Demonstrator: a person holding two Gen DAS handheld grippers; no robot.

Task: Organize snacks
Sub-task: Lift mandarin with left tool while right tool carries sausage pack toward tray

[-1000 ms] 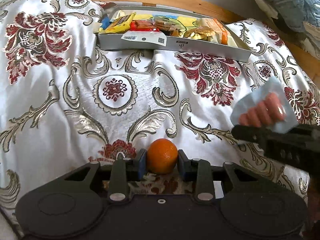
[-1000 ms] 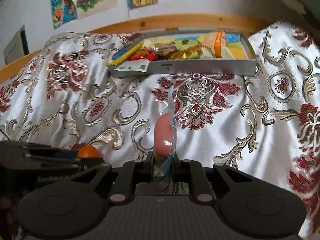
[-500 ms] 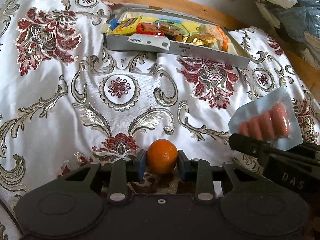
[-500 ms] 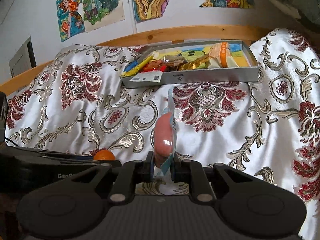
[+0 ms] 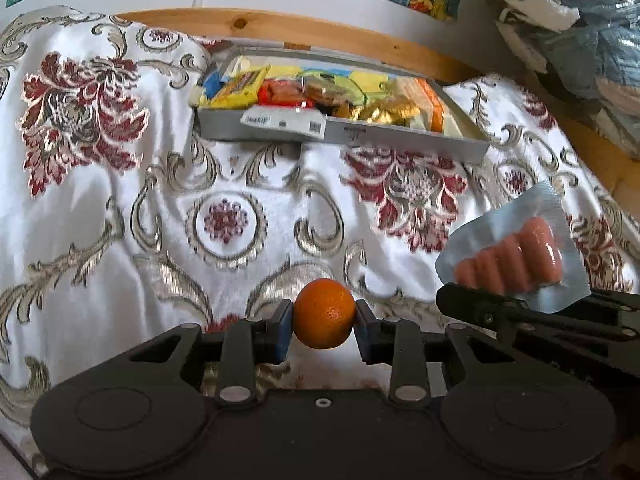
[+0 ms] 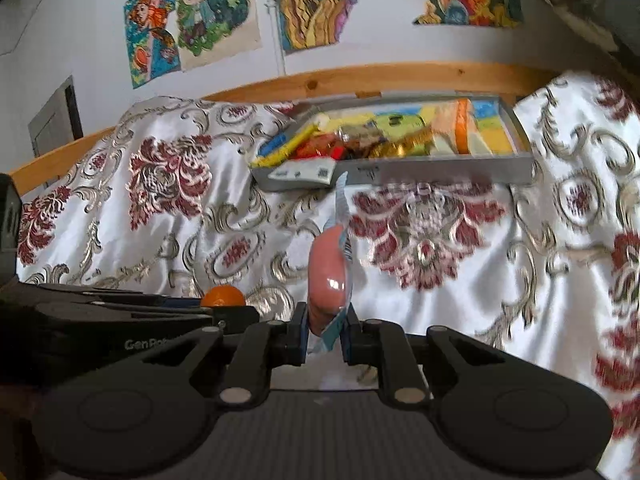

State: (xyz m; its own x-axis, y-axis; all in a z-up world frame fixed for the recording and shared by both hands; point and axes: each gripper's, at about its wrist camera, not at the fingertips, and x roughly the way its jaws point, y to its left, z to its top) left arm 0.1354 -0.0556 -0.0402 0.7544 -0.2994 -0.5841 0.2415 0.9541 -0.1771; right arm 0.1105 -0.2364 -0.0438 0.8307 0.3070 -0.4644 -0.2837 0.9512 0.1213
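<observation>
While the left tool grips one orange, the right tool clamps one sausage pack holding five sausages

Daylight, bright and diffuse, no hard shadows. Satin bedspread throws soft sheen off its gold scrollwork; white areas near clipping in both views. Small specular highlight on the sausage pack and on the orange. Gripper bodies in the foreground read nearly black, little detail. Strong fisheye bending: wooden bed rail bows into an arc, corners vignette to dark. Right wrist view carries motion blur, worst along the grey snack tray and the right-hand fabric pattern (labels unreadable). Left wrist view sharper, mild softness at the tray. Wall posters stay evenly lit, colours saturated.
</observation>
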